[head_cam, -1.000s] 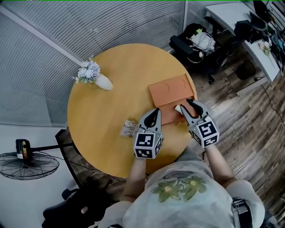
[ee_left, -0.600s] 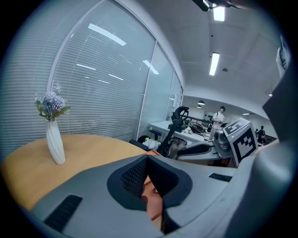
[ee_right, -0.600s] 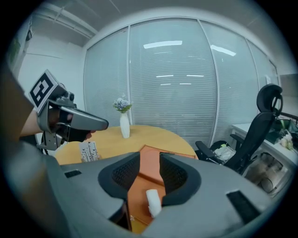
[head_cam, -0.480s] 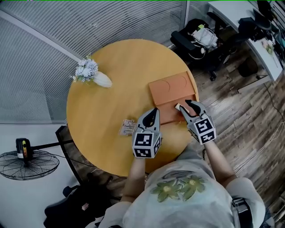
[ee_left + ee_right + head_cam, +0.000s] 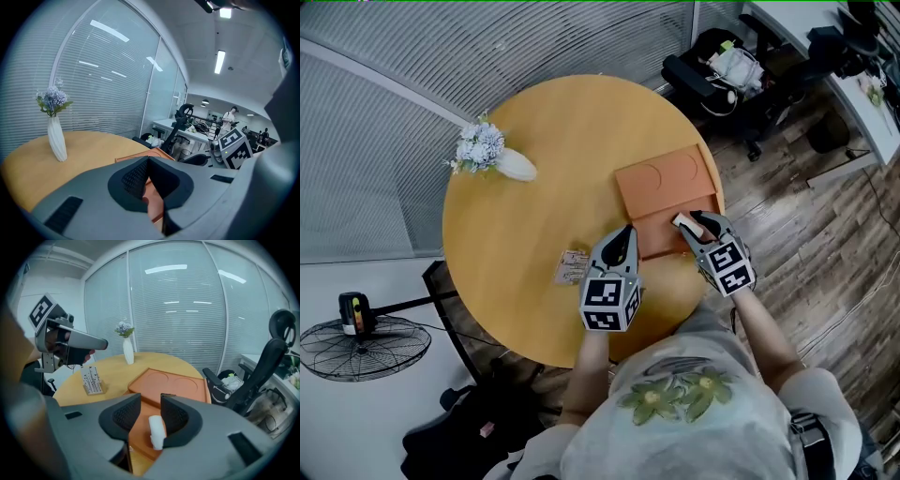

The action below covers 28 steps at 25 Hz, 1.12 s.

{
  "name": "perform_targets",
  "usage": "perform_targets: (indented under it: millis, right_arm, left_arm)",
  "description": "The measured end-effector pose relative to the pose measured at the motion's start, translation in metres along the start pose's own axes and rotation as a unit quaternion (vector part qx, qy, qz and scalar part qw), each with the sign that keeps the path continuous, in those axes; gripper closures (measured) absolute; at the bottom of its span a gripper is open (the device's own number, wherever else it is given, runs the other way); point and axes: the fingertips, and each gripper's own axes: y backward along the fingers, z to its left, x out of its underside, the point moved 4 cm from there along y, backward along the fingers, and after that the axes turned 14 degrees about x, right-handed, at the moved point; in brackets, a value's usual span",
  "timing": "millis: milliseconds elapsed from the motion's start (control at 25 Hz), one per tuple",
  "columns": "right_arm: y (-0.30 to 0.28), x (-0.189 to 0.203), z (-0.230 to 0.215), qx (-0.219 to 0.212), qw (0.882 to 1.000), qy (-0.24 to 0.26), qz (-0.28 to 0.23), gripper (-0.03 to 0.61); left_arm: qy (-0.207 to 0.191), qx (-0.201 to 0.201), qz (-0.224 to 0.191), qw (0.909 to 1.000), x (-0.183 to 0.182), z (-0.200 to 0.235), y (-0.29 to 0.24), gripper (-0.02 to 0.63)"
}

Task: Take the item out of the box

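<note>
An orange box (image 5: 664, 240) lies open at the table's right side, its lid (image 5: 661, 178) flat behind it. A small white roll-shaped item (image 5: 157, 431) sits over the box's near part, between my right gripper's (image 5: 151, 401) jaws. It rests against the right pad, with a gap to the left pad, so this gripper is open. In the head view the item (image 5: 679, 221) shows at the right gripper's (image 5: 689, 223) tips. My left gripper (image 5: 625, 234) has its tips together at the box's near left edge and holds nothing I can see.
A white vase with pale flowers (image 5: 492, 155) stands at the table's far left. A small printed card block (image 5: 572, 268) sits left of my left gripper. Office chairs (image 5: 722, 80) and a desk lie beyond the table's right edge, and a fan (image 5: 356, 342) stands on the floor at left.
The right gripper and the white item have edged slightly farther over the box. The left gripper has stayed where it was.
</note>
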Motion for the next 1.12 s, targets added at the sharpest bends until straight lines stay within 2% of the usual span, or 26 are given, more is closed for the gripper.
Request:
perform_targets:
  millis: [520, 560, 720, 1120]
  right_arm:
    - [-0.034, 0.035, 0.000, -0.014, 0.997, 0.032, 0.075, 0.432]
    - [-0.036, 0.039, 0.000, -0.017, 0.996, 0.033, 0.085, 0.408]
    - [-0.043, 0.051, 0.000, -0.027, 0.992, 0.046, 0.118, 0.408]
    - [-0.058, 0.068, 0.002, -0.028, 0.982, 0.079, 0.167, 0.408]
  left_arm:
    - [0.014, -0.001, 0.011, 0.9998, 0.006, 0.009, -0.008, 0.614]
    - [0.014, 0.000, 0.012, 0.9998, 0.007, 0.009, -0.009, 0.614]
    - [0.018, 0.002, 0.015, 0.9997, 0.008, 0.010, -0.011, 0.614]
    - [0.024, 0.002, 0.022, 0.9995, 0.015, 0.012, -0.012, 0.614]
